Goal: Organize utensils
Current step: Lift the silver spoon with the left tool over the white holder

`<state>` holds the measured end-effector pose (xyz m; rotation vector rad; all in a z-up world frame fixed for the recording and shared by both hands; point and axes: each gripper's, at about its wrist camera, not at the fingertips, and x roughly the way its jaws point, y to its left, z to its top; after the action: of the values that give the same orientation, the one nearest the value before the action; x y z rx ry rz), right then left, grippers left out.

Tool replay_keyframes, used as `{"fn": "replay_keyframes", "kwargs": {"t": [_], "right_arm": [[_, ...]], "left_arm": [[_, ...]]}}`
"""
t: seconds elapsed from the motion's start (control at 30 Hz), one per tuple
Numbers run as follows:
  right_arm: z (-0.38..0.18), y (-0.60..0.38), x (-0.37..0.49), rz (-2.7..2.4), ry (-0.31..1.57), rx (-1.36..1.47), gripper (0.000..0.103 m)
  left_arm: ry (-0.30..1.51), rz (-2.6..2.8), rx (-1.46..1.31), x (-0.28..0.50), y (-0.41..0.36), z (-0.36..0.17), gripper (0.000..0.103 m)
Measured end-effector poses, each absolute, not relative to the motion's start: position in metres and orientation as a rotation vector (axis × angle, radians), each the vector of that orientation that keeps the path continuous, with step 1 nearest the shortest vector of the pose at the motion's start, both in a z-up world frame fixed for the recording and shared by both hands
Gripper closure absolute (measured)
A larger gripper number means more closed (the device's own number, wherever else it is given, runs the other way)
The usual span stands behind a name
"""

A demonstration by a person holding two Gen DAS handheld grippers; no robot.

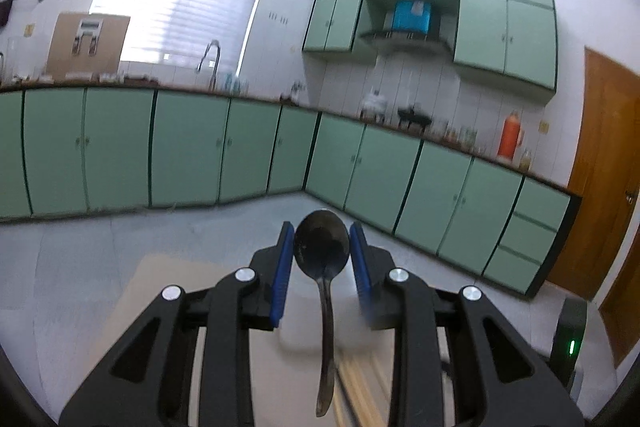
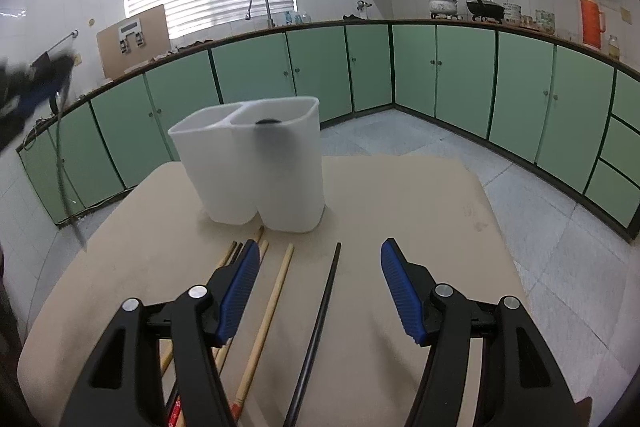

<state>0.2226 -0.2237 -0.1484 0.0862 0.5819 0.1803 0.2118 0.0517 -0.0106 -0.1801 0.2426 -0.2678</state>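
Note:
My left gripper is shut on a black spoon, its blue pads pressed on the sides of the bowl while the handle hangs down toward the camera. In the right wrist view that gripper is a blur high at the far left, with the spoon dangling beneath it. A white two-compartment holder stands on the beige table; a dark utensil shows in its right compartment. My right gripper is open low over a black chopstick and wooden chopsticks.
More chopsticks lie under the right gripper's left finger. Green cabinets line the walls beyond a tiled floor. A black device with a green light stands at the right in the left wrist view.

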Motion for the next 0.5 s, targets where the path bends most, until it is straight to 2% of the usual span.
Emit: {"fn": "replay_keyframes", "kwargs": {"t": [0.2, 0.37, 0.5], "right_arm": [[-0.148, -0.228, 0.223, 0.176, 0.578, 0.104, 0.041], [-0.149, -0.228, 0.228, 0.165, 0.579, 0.117, 0.041], [-0.118, -0.224, 0.246, 0.175, 0.494, 0.116, 0.041]], "left_arm": [[0.149, -0.266, -0.176, 0.252, 0.024, 0.014, 0.076], [0.144, -0.256, -0.140, 0.275, 0.002, 0.000, 0.076], [0.154, -0.256, -0.132, 0.286, -0.001, -0.010, 0.076]]}}
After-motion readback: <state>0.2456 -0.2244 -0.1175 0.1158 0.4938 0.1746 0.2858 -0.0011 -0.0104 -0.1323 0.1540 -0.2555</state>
